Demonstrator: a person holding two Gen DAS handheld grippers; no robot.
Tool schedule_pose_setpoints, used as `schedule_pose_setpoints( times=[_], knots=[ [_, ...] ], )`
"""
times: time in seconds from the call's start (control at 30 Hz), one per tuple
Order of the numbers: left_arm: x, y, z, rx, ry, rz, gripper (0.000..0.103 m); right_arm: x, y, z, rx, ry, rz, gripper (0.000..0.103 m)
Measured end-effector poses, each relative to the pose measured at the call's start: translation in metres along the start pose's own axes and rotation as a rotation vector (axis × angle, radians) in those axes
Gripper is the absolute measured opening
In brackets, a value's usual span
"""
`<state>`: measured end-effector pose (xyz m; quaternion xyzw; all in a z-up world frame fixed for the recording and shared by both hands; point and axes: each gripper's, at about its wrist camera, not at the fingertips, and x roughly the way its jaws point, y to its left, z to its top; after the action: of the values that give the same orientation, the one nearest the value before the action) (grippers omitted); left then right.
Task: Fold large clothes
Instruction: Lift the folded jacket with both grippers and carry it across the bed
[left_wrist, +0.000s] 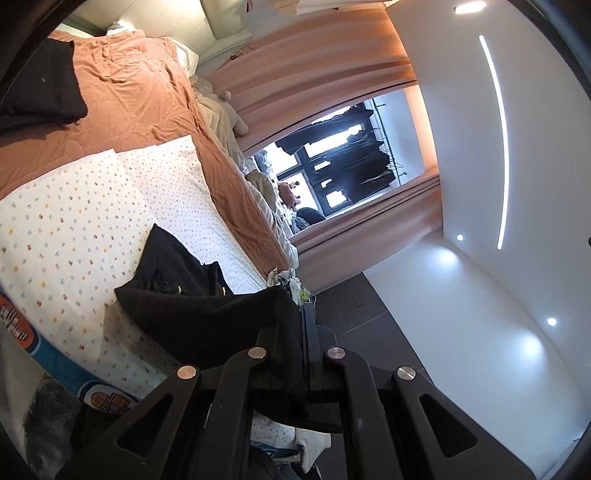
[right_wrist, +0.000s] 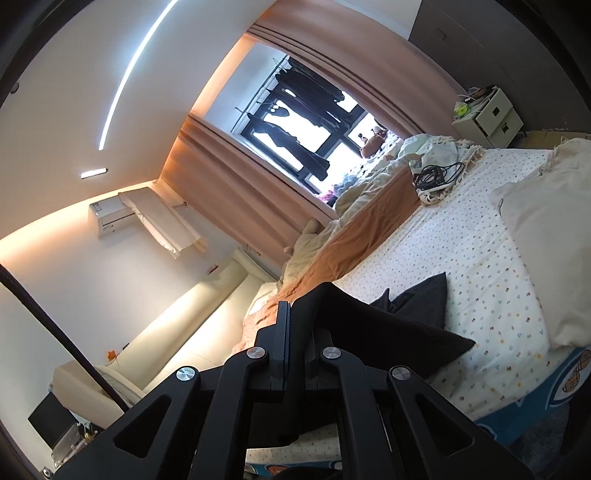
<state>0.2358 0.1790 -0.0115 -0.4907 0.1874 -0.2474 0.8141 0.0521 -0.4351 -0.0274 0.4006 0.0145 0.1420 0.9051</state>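
Both tongs are pinched narrow on the black, soft-knit large garment (left_wrist: 192, 310): the left gripper (left_wrist: 295, 325) holds one edge, the right gripper (right_wrist: 295, 325) another. The garment's far part trails on the white dotted bedsheet (left_wrist: 74, 229), near the bed's foot edge, with the rest lifted between the grippers.

To fold well, keep both grips level and the held edge taut, then carry it over the lying part and lay it edge to edge. Whether the gripped points are matching corners is probably so, but the cloth hides it.

A folded black pile (left_wrist: 40, 88) sits on the orange blanket (left_wrist: 140, 96).
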Motion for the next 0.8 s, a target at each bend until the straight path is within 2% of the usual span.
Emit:
schedule_pose_setpoints(
  times=[0.43, 0.57, 0.8],
  knots=[
    [0.121, 0.003, 0.081, 0.041, 0.032, 0.049, 0.006, 0.122, -0.031, 0.054, -0.015, 0.008, -0.029, 0.0],
    [0.157, 0.014, 0.101, 0.038, 0.046, 0.063, 0.006, 0.167, -0.038, 0.071, -0.02, 0.019, -0.054, 0.0],
    [0.21, 0.035, 0.126, 0.019, 0.074, 0.101, 0.006, 0.22, -0.039, 0.093, -0.041, 0.049, -0.1, 0.0]
  ],
)
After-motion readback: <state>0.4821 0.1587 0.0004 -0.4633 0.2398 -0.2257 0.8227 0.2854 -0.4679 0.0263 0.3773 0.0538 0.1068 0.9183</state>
